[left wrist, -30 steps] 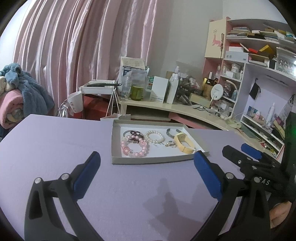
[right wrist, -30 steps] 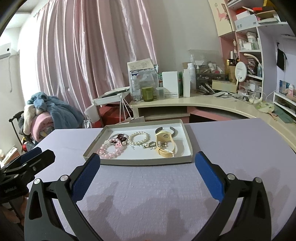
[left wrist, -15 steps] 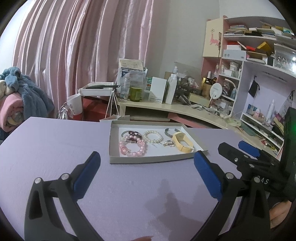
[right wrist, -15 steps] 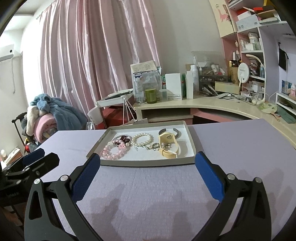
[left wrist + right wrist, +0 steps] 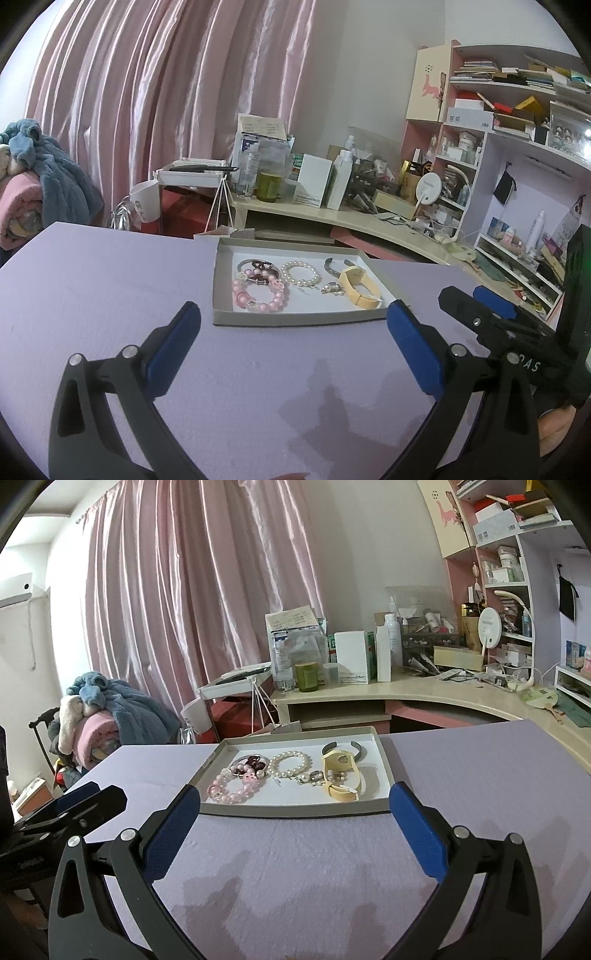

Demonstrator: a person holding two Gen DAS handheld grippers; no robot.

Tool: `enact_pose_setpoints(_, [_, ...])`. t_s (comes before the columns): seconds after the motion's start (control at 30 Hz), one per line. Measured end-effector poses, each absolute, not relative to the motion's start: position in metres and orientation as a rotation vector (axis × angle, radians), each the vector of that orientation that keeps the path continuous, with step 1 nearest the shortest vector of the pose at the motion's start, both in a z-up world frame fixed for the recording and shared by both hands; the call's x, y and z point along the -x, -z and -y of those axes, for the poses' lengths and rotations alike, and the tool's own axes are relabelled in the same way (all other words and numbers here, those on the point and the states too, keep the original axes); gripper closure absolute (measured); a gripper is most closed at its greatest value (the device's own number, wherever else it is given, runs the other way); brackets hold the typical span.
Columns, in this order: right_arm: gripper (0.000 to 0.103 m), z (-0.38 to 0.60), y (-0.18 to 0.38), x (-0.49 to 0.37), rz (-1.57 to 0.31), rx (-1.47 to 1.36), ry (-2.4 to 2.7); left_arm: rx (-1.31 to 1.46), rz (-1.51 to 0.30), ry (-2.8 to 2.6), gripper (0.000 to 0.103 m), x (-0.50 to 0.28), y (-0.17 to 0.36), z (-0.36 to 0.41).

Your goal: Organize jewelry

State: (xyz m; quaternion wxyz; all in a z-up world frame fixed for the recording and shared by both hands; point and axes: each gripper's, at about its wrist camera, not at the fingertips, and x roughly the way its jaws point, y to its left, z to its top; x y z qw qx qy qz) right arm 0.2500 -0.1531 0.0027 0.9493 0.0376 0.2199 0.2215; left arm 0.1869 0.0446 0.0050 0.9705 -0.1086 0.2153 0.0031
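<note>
A shallow grey tray [image 5: 295, 318] [image 5: 295, 809] with a white floor lies on the lilac table. In it lie a pink bead bracelet [image 5: 258, 295] [image 5: 232, 790], a dark red bead piece [image 5: 255, 763], a white pearl bracelet [image 5: 300, 274] [image 5: 290, 764], a dark metal cuff [image 5: 334, 266] [image 5: 341, 747], a cream band [image 5: 360, 290] [image 5: 341, 775] and small rings [image 5: 319, 775]. My left gripper [image 5: 293, 350] is open and empty, just short of the tray's near edge. My right gripper [image 5: 295, 823] is open and empty, likewise at the near edge. Each gripper shows in the other's view: the right [image 5: 491, 314], the left [image 5: 74, 805].
The lilac table [image 5: 110, 288] [image 5: 480, 775] stretches around the tray. Behind it stand a cluttered cream desk [image 5: 332, 218] [image 5: 424, 698], pink shelves [image 5: 517, 129], a pink curtain [image 5: 184, 609] and a pile of blankets [image 5: 96, 716] at the left.
Both grippers have crept a little closer to the tray and tilted slightly. Both stay open and empty. The jewelry has not moved.
</note>
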Motion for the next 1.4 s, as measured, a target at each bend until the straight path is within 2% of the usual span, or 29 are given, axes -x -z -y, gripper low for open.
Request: enact_pose_setpoints(1.4, [0.001, 0.152, 0.0041, -0.248, -0.453, -0.069, -0.447, 0.237, -0.443, -0.015, 0.002, -0.1944, -0.0017, -0.0477])
